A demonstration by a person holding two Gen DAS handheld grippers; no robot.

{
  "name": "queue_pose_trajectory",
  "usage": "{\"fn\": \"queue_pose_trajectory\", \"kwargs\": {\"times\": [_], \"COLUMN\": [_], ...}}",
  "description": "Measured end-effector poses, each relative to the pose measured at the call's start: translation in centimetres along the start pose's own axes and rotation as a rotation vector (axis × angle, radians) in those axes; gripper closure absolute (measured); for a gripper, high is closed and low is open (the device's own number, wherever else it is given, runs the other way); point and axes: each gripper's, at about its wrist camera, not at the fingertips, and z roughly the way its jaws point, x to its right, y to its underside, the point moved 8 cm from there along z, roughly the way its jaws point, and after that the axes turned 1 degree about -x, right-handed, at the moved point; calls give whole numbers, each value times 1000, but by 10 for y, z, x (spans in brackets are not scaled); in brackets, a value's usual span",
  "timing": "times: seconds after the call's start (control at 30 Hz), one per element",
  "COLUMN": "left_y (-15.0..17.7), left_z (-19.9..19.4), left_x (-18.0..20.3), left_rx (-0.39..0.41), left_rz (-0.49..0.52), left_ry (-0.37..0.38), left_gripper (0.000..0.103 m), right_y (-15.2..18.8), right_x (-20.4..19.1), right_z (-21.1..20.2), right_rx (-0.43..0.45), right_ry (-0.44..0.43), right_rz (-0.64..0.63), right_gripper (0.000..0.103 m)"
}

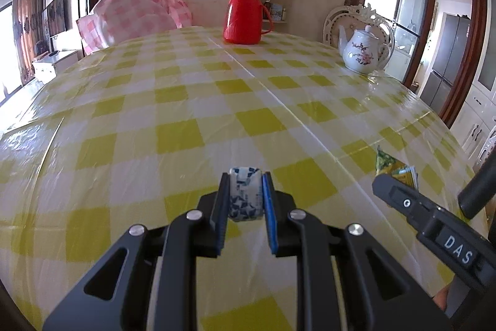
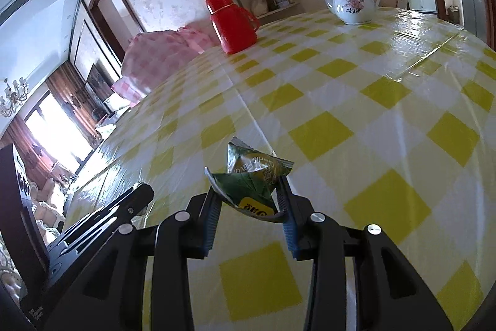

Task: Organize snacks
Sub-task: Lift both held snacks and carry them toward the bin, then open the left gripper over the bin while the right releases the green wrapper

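Left tool (image 1: 246, 176) is pinching a small blue-and-white packet (image 1: 245, 194), squeezed tight between its blue-lined pads and carried just above the table (image 1: 186, 101) with its yellow-and-white check cover. Right tool (image 2: 248, 179) has its own catch: a crumpled green packet (image 2: 257, 176), wedged crosswise between the pads, one corner poking up and forward, a yellow label showing at the bottom. In the left view the right tool (image 1: 400, 188) noses in from the right edge, green packet (image 1: 393, 169) peeking over its tip; in the right view the left tool (image 2: 136, 200) shows low on the left. Beyond both, the cover lies bare out to a red flask (image 1: 246, 13) at the far side and a white flowered teapot (image 1: 362, 51) to its right, well apart from both packets.
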Motion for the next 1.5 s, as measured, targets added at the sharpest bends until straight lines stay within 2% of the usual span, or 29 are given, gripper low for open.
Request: {"fn": "queue_pose_trajectory", "kwargs": {"times": [0.2, 0.4, 0.5, 0.63, 0.77, 1.03, 1.13, 1.23, 1.27, 1.33, 1.37, 1.4, 1.43, 1.47, 1.5], "left_y": [16, 34, 43, 55, 77, 143, 174, 203, 209, 219, 220, 220, 221, 223, 223], "left_z": [-19, -48, -67, -102, -156, -254, -283, -304, -307, -316, -320, -320, -319, -317, -317], "left_x": [-4, -15, -27, -53, -105, -240, -288, -325, -333, -348, -354, -355, -354, -354, -353], "left_rx": [-20, -35, -59, -72, -71, -105, -130, -140, -148, -125, -104, -99, -111, -132, -133], "left_rz": [-6, 10, 9, 8, -15, -182, -271, -335, -343, -372, -379, -373, -356, -341, -332], "left_ry": [-9, -48, -60, -75, -119, -275, -328, -382, -393, -397, -406, -412, -425, -443, -452], "left_gripper": [83, 83, 83, 82, 83, 82, 82, 82, 76, 49, 12, 1, 1, 1, 1], "right_y": [13, 26, 34, 67, 114, 219, 258, 294, 303, 319, 325, 328, 331, 333, 335], "right_x": [-4, -14, -29, -75, -144, -283, -325, -355, -362, -373, -378, -380, -382, -384, -385], "right_z": [-14, -29, -37, -44, -56, -101, -112, -117, -116, -114, -111, -108, -105, -105, -106], "right_rx": [-11, -33, -51, -129, -220, -383, -428, -474, -485, -493, -494, -498, -501, -504, -507], "right_ry": [-32, -84, -112, -194, -321, -572, -624, -640, -638, -621, -603, -583, -563, -555, -552], "right_rz": [-5, -12, -55, -157, -299, -588, -696, -787, -810, -842, -854, -861, -862, -861, -862], "right_gripper": [67, 67, 67, 67, 67, 67, 67, 66, 64, 63, 51, 41, 24, 19, 19]}}
